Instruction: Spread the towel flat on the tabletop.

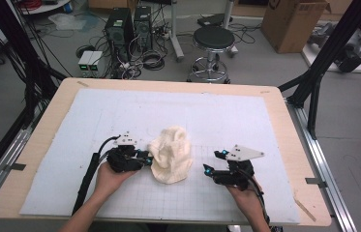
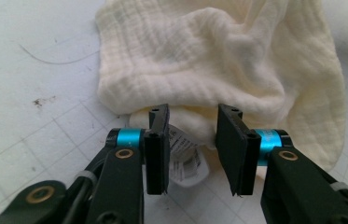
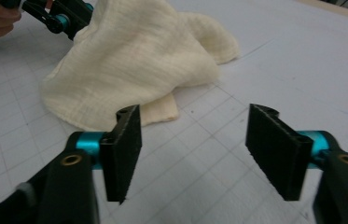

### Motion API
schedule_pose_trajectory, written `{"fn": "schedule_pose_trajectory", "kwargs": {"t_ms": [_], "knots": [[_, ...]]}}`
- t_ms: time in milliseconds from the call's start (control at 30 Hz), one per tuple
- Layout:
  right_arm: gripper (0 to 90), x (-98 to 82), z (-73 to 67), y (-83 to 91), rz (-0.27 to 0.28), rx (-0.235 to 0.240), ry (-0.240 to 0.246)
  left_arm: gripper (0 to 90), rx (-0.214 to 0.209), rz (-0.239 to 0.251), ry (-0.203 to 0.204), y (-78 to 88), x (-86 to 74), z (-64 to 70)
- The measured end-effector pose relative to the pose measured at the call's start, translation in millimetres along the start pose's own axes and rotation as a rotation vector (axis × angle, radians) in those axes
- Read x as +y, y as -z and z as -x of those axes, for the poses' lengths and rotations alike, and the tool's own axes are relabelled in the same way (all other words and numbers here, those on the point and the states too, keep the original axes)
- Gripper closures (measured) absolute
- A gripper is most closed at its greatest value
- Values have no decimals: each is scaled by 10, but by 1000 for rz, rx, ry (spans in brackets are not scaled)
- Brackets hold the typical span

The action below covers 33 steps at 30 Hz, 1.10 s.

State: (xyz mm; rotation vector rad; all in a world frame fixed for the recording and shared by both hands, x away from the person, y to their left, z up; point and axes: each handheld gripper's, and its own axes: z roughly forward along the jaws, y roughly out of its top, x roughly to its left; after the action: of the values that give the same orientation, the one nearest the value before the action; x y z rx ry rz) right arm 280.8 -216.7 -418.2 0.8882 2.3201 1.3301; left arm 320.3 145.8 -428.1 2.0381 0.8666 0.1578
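A crumpled cream cloth [image 1: 171, 154] lies in a heap on the white gridded mat [image 1: 120, 111], near the front middle. My left gripper [image 1: 146, 157] is at the cloth's left edge. In the left gripper view its jaws [image 2: 192, 109] stand apart at the hem of the cloth [image 2: 218, 60], with a white label [image 2: 185, 161] lying between them and no pad pressing on it. My right gripper [image 1: 214, 161] is to the right of the cloth, apart from it. Its jaws [image 3: 195, 109] are wide open over bare mat, with the cloth [image 3: 129, 56] and the left gripper [image 3: 64, 18] beyond.
The mat covers most of a wooden table [image 1: 284, 121]. Past the table's far edge stand a black stool [image 1: 213, 41], computer towers [image 1: 120, 26] with cables on the floor, and a cardboard box [image 1: 292, 21]. Black frame posts [image 1: 323, 63] rise at both sides.
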Motion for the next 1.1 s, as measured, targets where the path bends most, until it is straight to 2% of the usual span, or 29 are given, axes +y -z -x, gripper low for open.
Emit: {"fn": "schedule_pose_trajectory", "kwargs": {"t_ms": [67,200,367,500,567,733,867,1000,1100], "knots": [[489,44,-2,-91,-17,13,14,597,-7,-8,2,-14,-2,-16],[581,90,14,-289,-82,39,26,602,-15,-17,6,-46,-11,-11],[634,118,23,-476,-125,70,10,627,-23,-37,-14,-99,-25,-2],[667,106,36,-601,-159,87,-4,638,-26,-34,-12,-116,-27,-4],[680,92,43,-645,-176,95,-6,678,-20,-41,-21,-137,-33,-2],[750,96,43,-694,-187,98,-6,789,-9,-50,-34,-170,-47,-6],[892,105,34,-686,-204,117,5,868,-2,-58,-54,-133,-42,-5],[896,108,36,-650,-212,132,-4,887,0,-61,-73,-71,-35,12],[896,126,24,-579,-195,134,-10,893,6,-57,-96,7,-26,40]]}}
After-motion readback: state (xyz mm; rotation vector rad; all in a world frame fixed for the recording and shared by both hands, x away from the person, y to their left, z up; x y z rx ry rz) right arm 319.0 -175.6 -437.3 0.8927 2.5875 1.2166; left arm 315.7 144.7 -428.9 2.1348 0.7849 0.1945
